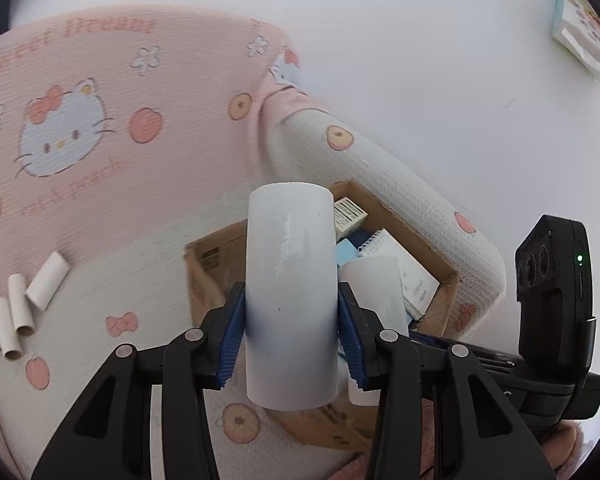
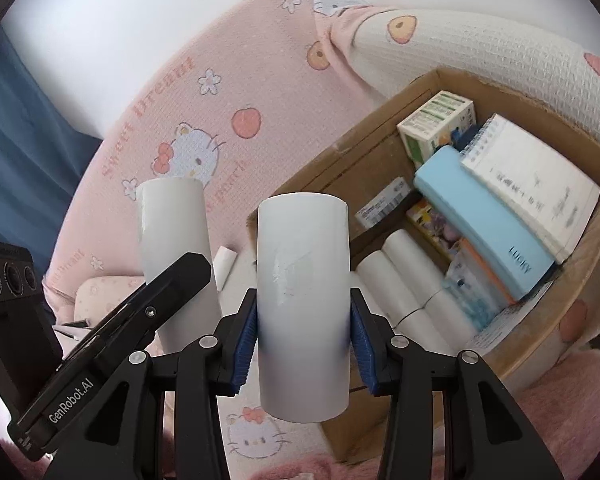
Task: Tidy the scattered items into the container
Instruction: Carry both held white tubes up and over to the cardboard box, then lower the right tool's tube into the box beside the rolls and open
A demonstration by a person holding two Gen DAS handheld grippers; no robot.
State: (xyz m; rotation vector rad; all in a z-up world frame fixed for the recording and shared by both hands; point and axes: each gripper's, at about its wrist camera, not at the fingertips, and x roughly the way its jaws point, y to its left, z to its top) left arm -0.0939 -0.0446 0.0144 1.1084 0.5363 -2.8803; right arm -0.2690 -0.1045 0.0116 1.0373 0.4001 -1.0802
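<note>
From the left wrist view, the left gripper is clamped on a white tube, its blue pads pressing the tube's two sides at about mid-height. The tube stands upright between the pads, so that both ends stay free and it can be let go end-first or tipped over without snagging. Beyond it lies the cardboard box, the container for this task, resting on a pink and cream cartoon-print blanket. The box already holds a spiral notepad, a small carton and other white tubes. Four short white tubes still lie together on the blanket at the left, well apart from the box, so the tidying appears unfinished. A pack of tissues sits far off on the white surface.

From the right wrist view, the right gripper likewise grips a second white tube across its middle, held upright. To its left, the other gripper's black body crosses the frame with its own tube rising above it; the two tubes are near but not touching. The box opens to the right, and white tubes lie side by side on its floor beside a light blue case, leaving little bare floor. Both hands seem to be carrying their tubes toward the box, probably to lay them with those already stored.
</note>
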